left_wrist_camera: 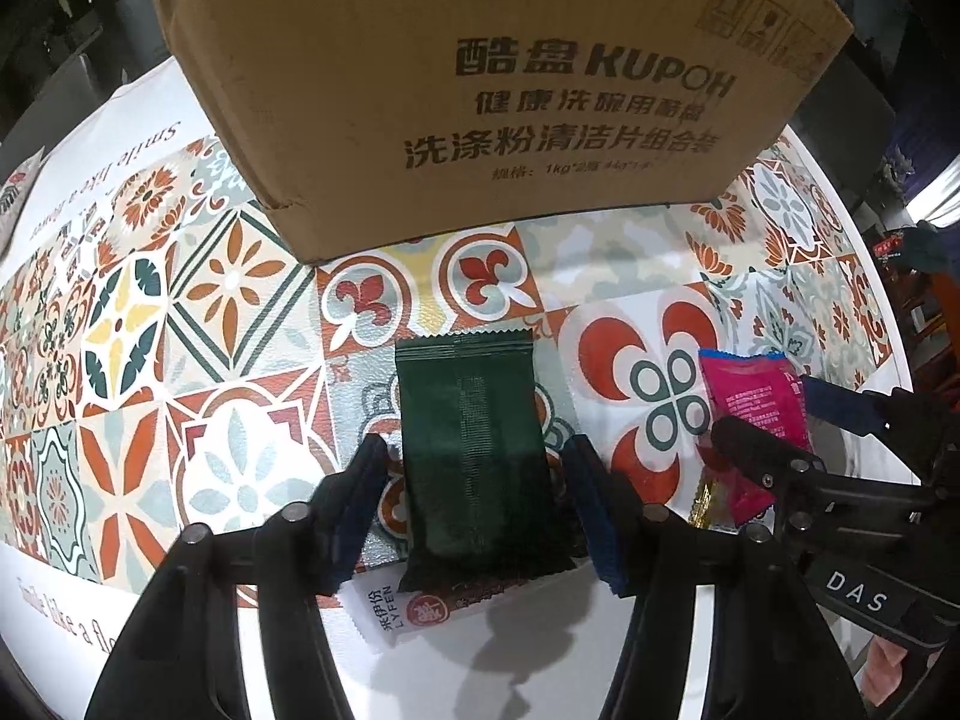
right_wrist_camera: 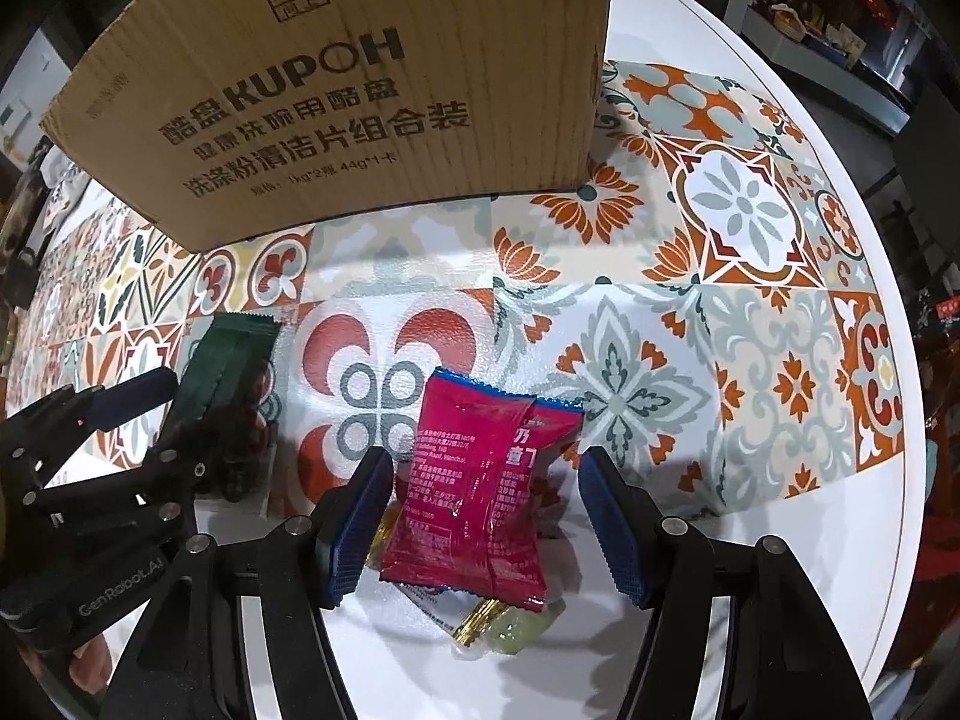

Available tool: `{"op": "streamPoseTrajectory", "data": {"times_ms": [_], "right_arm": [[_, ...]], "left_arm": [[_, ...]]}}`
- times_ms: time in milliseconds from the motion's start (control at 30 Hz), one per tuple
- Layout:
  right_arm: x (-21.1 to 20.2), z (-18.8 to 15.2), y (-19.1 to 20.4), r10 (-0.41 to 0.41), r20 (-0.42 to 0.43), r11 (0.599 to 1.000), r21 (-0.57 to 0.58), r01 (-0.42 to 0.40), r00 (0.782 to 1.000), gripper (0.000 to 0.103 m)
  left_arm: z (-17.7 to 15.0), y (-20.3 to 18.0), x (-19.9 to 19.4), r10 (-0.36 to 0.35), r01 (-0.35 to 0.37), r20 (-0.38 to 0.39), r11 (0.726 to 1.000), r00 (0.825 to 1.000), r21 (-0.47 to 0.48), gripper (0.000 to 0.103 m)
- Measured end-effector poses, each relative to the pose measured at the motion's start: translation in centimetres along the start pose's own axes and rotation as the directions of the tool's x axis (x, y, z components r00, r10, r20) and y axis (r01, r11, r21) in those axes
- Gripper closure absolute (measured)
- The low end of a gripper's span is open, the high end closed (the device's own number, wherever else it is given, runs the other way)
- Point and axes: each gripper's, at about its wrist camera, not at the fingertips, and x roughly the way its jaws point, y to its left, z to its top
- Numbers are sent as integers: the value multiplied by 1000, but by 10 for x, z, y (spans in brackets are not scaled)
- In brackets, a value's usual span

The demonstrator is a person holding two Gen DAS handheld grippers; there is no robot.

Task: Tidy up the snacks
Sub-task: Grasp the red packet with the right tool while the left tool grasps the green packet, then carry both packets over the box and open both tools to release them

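Note:
A dark green snack packet lies on the patterned tablecloth, on top of a white LYFEN packet. My left gripper is open, with one finger on each side of the green packet. A magenta snack packet lies to the right, over a gold-wrapped candy and a pale green one. My right gripper is open around the magenta packet. In the left wrist view the magenta packet and the right gripper show at right. In the right wrist view the green packet and the left gripper show at left.
A brown cardboard KUPOH box stands on the table just beyond both packets; it also shows in the right wrist view. The white table edge curves round on the right. Dark room clutter lies beyond it.

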Motion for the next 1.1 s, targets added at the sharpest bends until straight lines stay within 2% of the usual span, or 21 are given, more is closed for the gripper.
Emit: {"op": "streamPoseTrajectory", "data": {"times_ms": [67, 200, 333, 500, 733, 1100], "right_arm": [[3, 1, 2, 4, 2, 1000, -1, -4, 1000, 38], [7, 2, 4, 7, -2, 1000, -6, -7, 1000, 45], [7, 2, 5, 5, 17, 1000, -12, -5, 1000, 60], [6, 2, 6, 9, 33, 1000, -20, -8, 999, 62], [-17, -6, 8, 18, 86, 999, -33, -15, 996, 62], [-57, -4, 9, 44, 181, 998, -54, -35, 982, 62]], "left_arm": [[0, 2, 3, -7, 7, -12, 1000, 1000, -6, 56], [-1, 0, 4, -12, 12, -5, 1000, 1000, 10, 58], [-1, -1, 4, -19, 19, 2, 1000, 1000, 14, 59], [-3, 4, 0, -16, 16, 16, 1000, 1000, -7, 59], [-6, 7, -23, -15, 15, 81, 1000, 997, -6, 59], [-14, 6, -70, -41, 44, 198, 999, 979, -11, 59]]}}
